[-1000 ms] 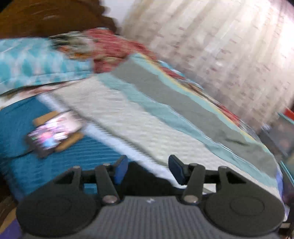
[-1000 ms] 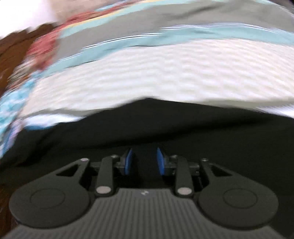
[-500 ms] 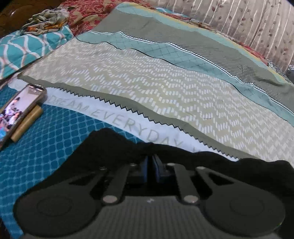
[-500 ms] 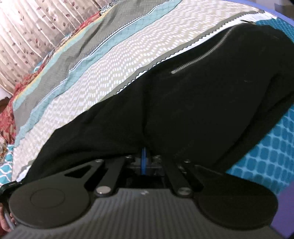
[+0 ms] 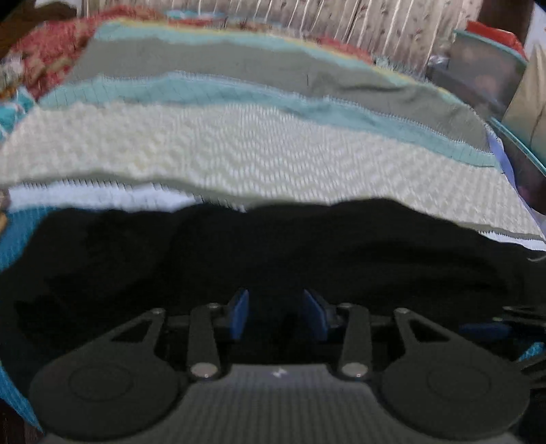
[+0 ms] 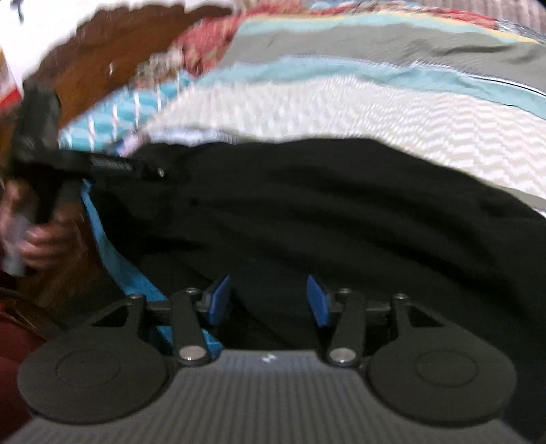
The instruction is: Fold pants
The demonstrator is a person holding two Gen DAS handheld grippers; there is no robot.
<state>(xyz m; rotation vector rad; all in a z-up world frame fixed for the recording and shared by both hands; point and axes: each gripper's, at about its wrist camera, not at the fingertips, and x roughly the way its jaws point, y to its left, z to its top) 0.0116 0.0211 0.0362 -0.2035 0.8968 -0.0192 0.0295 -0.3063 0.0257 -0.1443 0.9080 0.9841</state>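
Observation:
The black pants lie bunched across the near side of the bed, over the striped bedspread. My left gripper hovers low over the dark cloth. Its jaws are opening, and the blue pads stand apart with no fold pressed between them. In the right wrist view the pants fill the middle. My right gripper is just above them, its jaws also opening and wider apart, its pads clear of the cloth. The left gripper and the hand holding it show at the left. Both views are blurred.
A teal patterned sheet shows under the pants at the near edge. A brown wooden headboard and a teal pillow lie at the bed's head. Pleated curtains hang behind the bed, and a box stands at its far right.
Half a second ago both grippers were shut on the black pants. Now both sets of jaws stand apart and the cloth rests on the bed. Both cameras have swung sideways.

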